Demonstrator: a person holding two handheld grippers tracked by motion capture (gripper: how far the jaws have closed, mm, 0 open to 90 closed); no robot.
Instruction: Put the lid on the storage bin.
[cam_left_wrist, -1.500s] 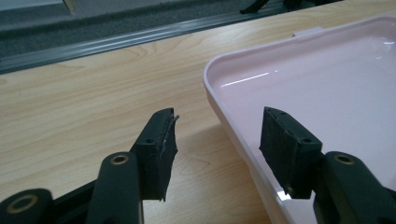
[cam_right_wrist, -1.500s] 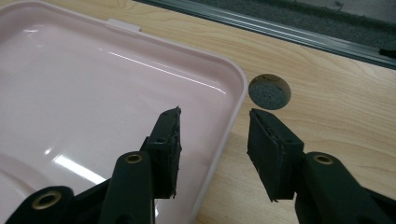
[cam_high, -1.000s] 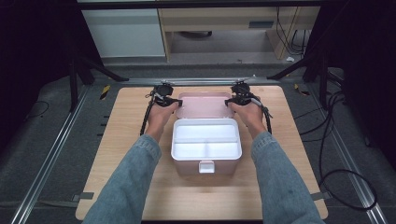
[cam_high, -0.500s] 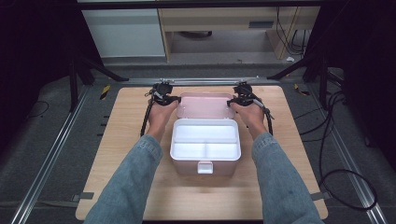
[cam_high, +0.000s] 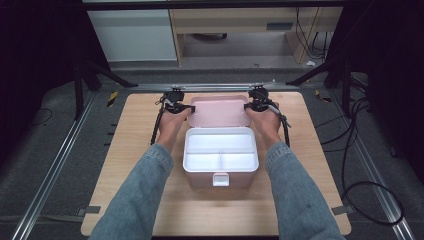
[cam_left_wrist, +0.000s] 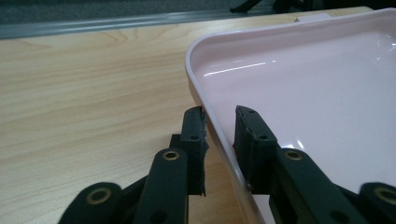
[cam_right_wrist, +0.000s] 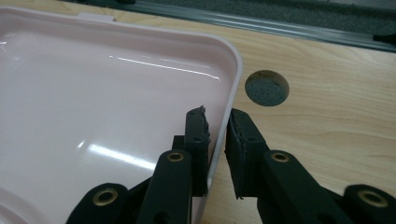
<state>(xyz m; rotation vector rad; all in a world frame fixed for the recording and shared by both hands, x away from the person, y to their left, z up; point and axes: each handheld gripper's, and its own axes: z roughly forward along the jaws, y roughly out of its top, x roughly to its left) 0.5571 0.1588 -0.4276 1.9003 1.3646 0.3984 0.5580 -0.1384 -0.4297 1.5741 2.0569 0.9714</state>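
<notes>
High view: I see the pink plastic lid (cam_high: 219, 111) lying open behind the white divided box (cam_high: 220, 156) on the wooden table (cam_high: 125, 165). Left gripper view: left gripper (cam_left_wrist: 219, 135) clamps the lid's rim. Right gripper view: right gripper (cam_right_wrist: 218, 135), jaws just closing, pinches the opposite rim.

The table (cam_high: 125, 165) is being viewed from above its near edge, facing forward and down. The pink lid (cam_high: 220, 111) near the far edge is being viewed closely from its opposite side rims (cam_left_wrist: 205, 116) (cam_right_wrist: 229, 93) by both gripper views.
</notes>
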